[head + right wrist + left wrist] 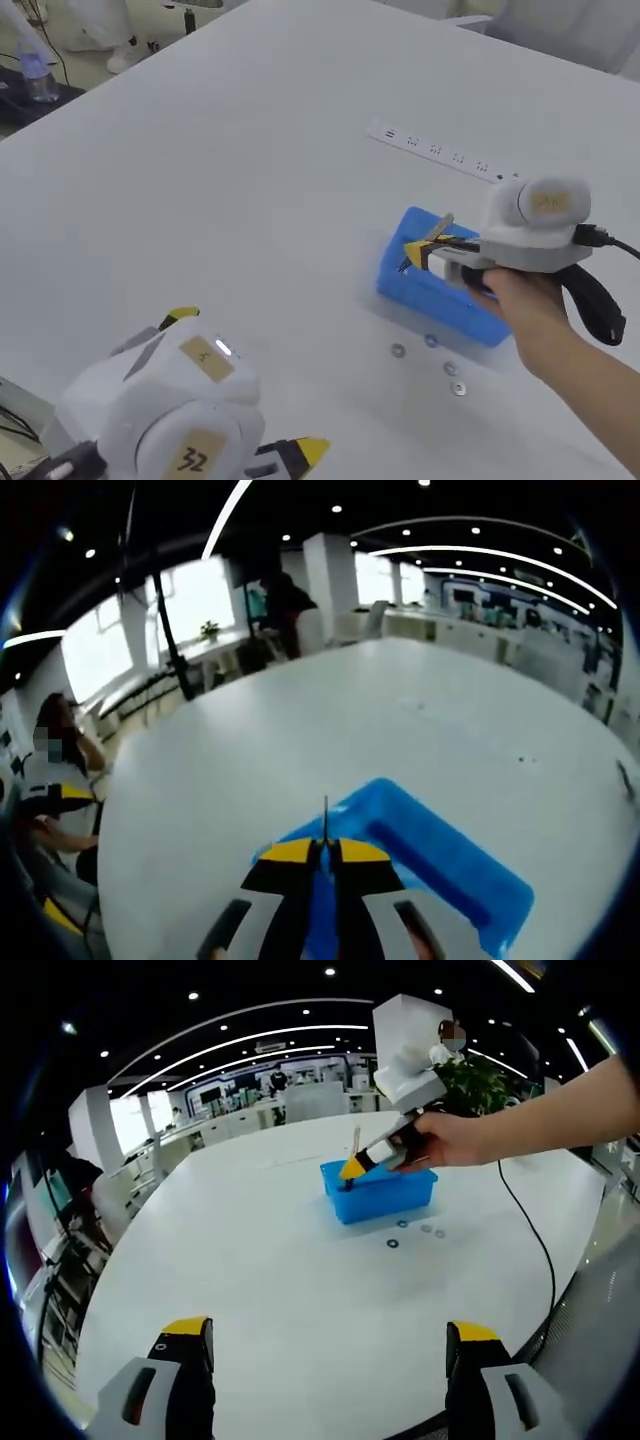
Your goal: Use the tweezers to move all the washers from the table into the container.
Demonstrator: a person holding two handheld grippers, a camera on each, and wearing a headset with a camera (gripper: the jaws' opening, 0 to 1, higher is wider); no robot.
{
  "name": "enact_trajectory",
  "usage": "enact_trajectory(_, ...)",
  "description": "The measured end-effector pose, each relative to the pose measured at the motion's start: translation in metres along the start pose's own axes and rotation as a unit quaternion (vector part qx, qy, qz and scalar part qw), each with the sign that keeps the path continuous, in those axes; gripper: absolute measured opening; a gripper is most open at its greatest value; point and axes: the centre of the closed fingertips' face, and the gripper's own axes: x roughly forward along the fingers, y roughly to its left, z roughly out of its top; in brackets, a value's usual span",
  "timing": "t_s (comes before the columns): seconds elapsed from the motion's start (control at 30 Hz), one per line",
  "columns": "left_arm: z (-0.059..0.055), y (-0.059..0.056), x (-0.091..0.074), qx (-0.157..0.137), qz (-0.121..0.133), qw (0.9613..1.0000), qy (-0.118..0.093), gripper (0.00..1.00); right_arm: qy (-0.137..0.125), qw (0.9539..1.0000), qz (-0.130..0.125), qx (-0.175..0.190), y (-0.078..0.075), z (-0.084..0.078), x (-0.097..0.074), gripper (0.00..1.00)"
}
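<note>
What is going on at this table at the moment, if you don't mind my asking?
A person is working with handheld tongs in each hand. The right tongs are shut on a pair of tweezers, whose tip points down into the blue container. A few washers lie on the white table just beside the container, not yet moved. The left tongs hang open above bare table, holding nothing.

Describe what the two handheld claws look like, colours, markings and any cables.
Both are white-grey bodies with jaws tipped in yellow. The left claw carries a tan sticker reading 32. The right claw has a rounded top with a tan label, a black handle and a black cable. The forearm behind it is bare, no sleeve.
</note>
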Motion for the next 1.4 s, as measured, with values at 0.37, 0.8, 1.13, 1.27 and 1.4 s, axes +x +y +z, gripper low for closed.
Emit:
enact_trajectory(0.37, 0.001, 0.0, -0.001, 0.002, 0.001, 1.0, -0.003, 0.99, -0.039, 0.9982, 0.014, -0.042, 0.019, 0.032, -0.044, 0.04)
enact_trajectory(0.8, 0.001, 0.0, -0.001, 0.006, 0.0, 1.0, -0.003, 0.99, -0.038, 0.9968, 0.039, -0.059, 0.057, 0.012, -0.071, 0.04)
enact_trajectory(1.13, 0.0, -0.001, 0.0, 0.003, -0.004, 1.0, 0.001, 0.99, -0.017, 0.9977, 0.049, -0.044, 0.071, -0.018, -0.071, 0.04)
enact_trajectory(1.27, -0.001, -0.002, 0.001, 0.005, -0.005, 1.0, 0.003, 0.99, 0.0, 0.9974, 0.049, -0.053, 0.074, -0.032, -0.068, 0.04)
enact_trajectory(1.4, -0.002, -0.003, 0.001, 0.007, -0.006, 0.9999, 0.005, 0.99, 0.012, 0.9973, 0.047, -0.056, 0.07, -0.044, -0.063, 0.04)
